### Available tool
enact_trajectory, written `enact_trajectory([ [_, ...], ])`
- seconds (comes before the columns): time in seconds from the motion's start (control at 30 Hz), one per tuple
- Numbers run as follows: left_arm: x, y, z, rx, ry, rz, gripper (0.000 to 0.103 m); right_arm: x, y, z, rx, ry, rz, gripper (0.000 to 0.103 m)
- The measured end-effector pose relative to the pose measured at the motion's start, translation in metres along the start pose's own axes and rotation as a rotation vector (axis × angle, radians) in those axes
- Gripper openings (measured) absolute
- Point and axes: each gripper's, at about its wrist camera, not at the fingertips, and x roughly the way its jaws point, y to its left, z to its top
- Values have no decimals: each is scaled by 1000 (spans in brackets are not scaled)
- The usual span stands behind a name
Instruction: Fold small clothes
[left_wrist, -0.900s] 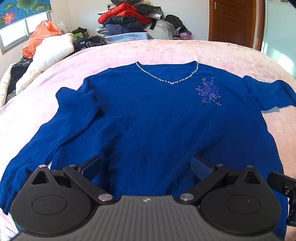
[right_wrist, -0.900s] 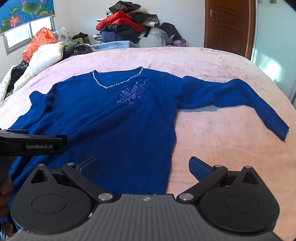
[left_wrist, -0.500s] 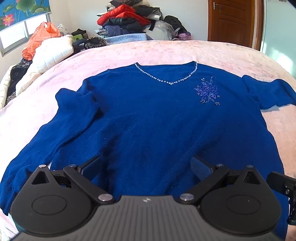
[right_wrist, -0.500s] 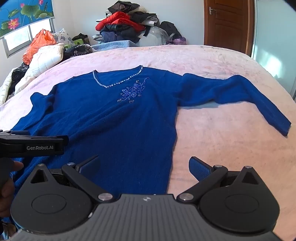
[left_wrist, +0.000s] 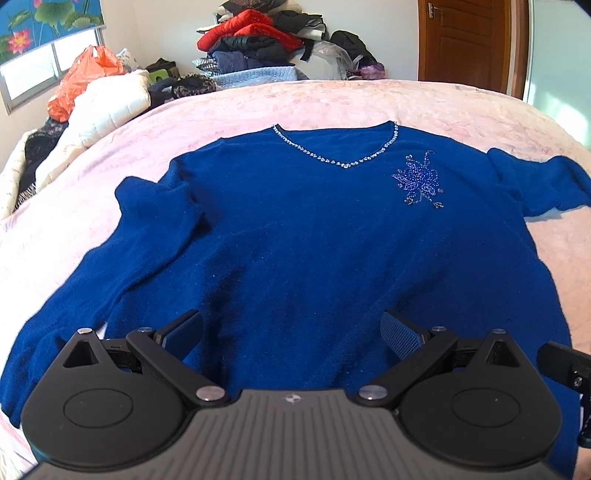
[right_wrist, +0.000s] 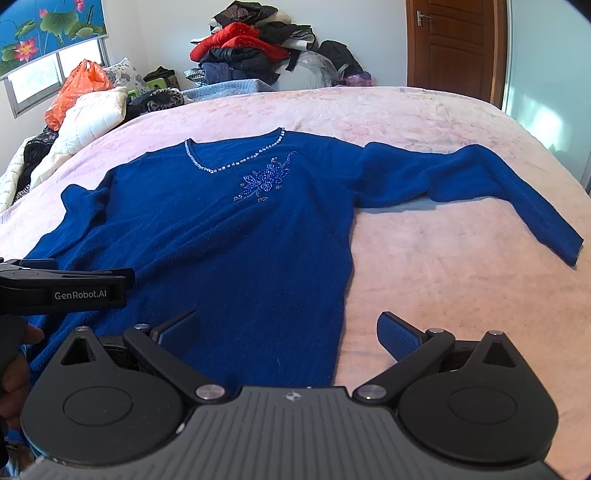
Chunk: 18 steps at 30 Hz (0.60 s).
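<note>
Handling blue sweater (left_wrist: 314, 240): soft, limp knit, light. Grip sleeve cuff at 3 o'clock. Left tool (left_wrist: 291, 328), right tool (right_wrist: 288, 328) both spread, empty.

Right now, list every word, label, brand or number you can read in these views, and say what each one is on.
"GenRobot.AI": white letters on the side of the black left tool, seen in the right wrist view.
A small star-like emblem, no letters, on the grey housing of each tool.
Nothing else is readable: the blue sweater carries only beadwork, and the lotus blind only a picture.
</note>
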Motion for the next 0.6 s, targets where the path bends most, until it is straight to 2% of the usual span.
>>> enact_trajectory([
  [0.6,6,0,-1,2,29,0,103,-1,-2,0,3,-4,11,103],
])
